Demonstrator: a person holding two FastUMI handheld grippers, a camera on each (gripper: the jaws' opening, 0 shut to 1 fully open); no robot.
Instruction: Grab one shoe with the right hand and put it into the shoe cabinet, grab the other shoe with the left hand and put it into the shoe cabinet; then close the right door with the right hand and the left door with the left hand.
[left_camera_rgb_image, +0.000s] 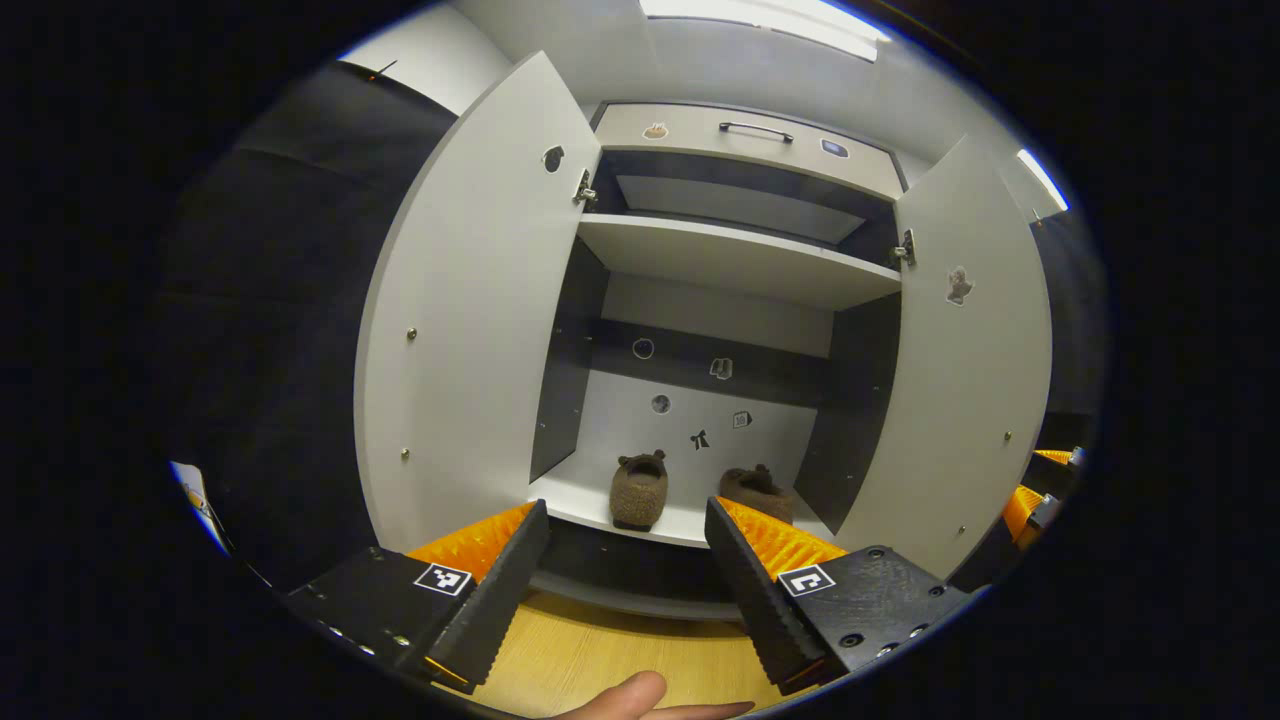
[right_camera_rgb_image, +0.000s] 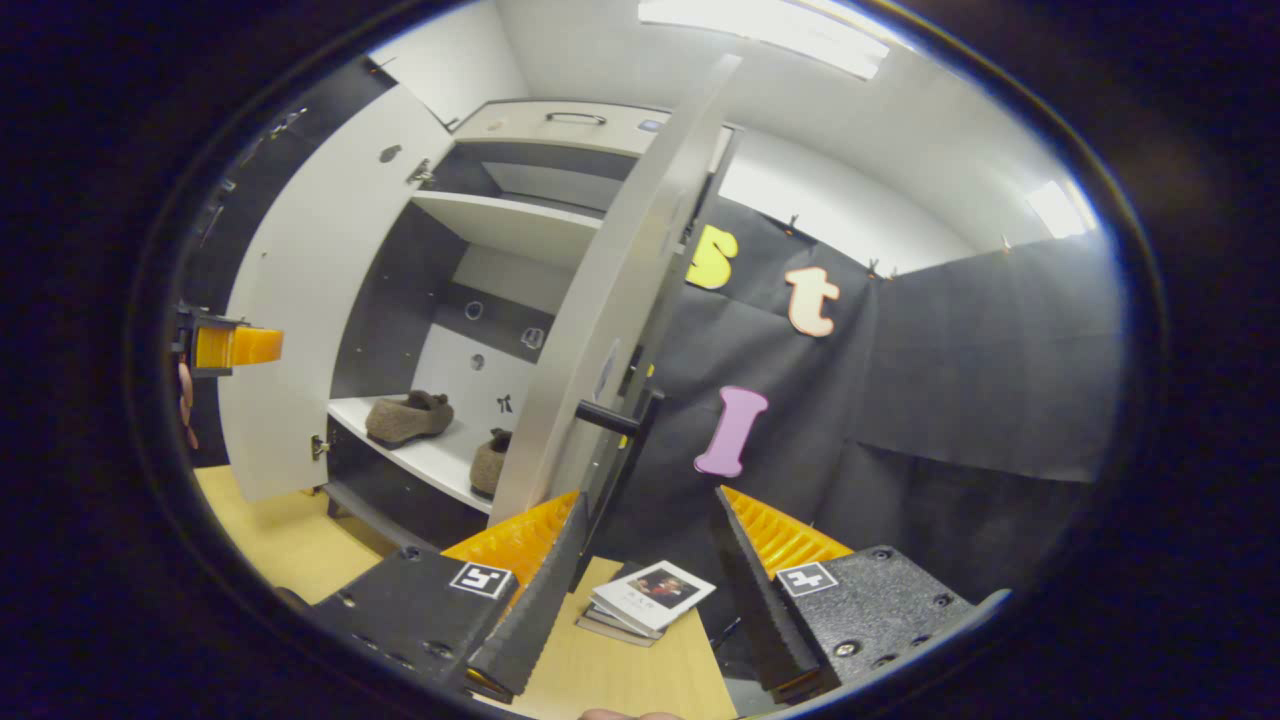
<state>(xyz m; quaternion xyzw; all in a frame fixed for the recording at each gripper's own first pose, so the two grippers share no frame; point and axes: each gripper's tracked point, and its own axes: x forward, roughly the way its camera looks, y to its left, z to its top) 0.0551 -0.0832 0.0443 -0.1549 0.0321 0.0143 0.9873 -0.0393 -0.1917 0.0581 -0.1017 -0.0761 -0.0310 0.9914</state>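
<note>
Shoes: one shoe (left_camera_rgb_image: 638, 489) and the other shoe (left_camera_rgb_image: 756, 493) are sitting side by side on the bottom shelf (left_camera_rgb_image: 590, 500) of the cabinet (left_camera_rgb_image: 740, 262), toes inward. The cabinet's left door (left_camera_rgb_image: 470, 300) and right door (left_camera_rgb_image: 965, 360) are both standing open. The left gripper (left_camera_rgb_image: 627, 590) is facing the cabinet opening, fingers spread, holding nothing. The right gripper (right_camera_rgb_image: 645, 590) is sitting beside the right door's edge, near its handle (right_camera_rgb_image: 608, 418), fingers spread and empty. Books (right_camera_rgb_image: 648, 600) are lying on the floor (right_camera_rgb_image: 600, 670) beside the cabinet.

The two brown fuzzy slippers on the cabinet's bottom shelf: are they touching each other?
Apart. The left gripper view shows bare white shelf between the left brown fuzzy slipper and the right one; the right gripper view shows that gap too.
</note>
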